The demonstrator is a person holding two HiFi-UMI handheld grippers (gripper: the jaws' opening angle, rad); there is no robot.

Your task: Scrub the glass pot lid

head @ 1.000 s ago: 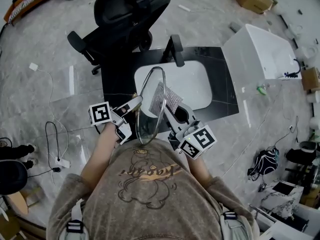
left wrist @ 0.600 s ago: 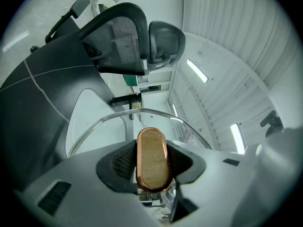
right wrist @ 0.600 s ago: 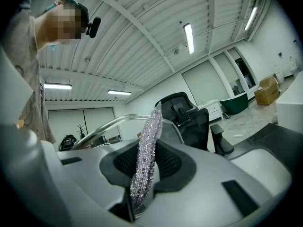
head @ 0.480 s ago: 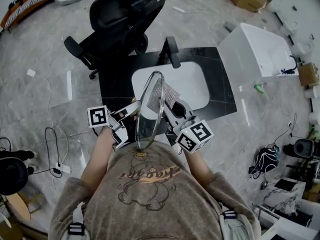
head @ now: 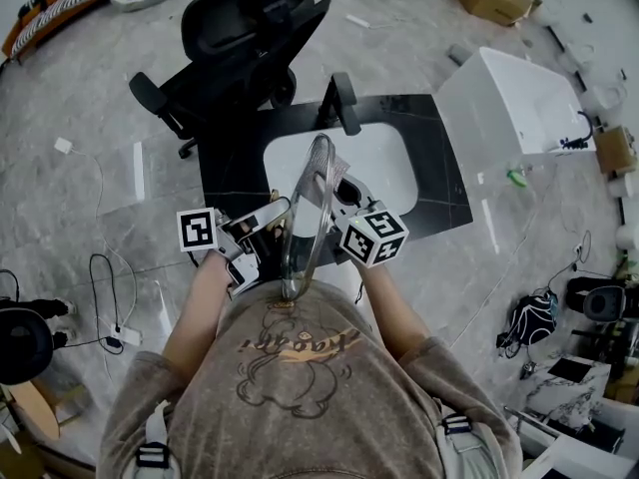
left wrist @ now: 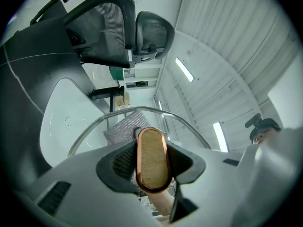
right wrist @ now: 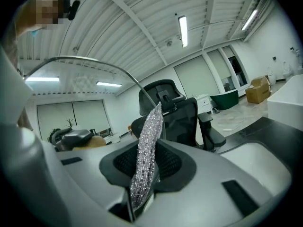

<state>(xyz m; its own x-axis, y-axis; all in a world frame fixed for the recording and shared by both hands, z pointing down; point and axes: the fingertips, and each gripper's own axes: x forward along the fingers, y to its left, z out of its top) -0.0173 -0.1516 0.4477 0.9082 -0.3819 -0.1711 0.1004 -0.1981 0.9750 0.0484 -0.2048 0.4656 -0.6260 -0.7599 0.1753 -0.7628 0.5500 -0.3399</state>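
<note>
The person stands at a black desk [head: 444, 183] with a white sink [head: 384, 158] sunk into it. They hold the glass pot lid [head: 306, 213] up on edge above the near side of the basin, close to the chest. The left gripper [head: 270, 218] has its fingers [left wrist: 116, 162] clenched on the lid's handle [left wrist: 151, 157], an oval knob with a coppery rim. The lid's glass and metal rim arc up ahead of that gripper. The right gripper [head: 337, 198] comes in from the other side. Its fingers [right wrist: 173, 162] are pinched on a silvery scrubbing cloth [right wrist: 146, 160], which stands up thin between them. From above, the cloth sits just beside the lid's right face; whether it presses on the glass I cannot tell. A black office chair [head: 245, 28] stands beyond the desk.
</note>
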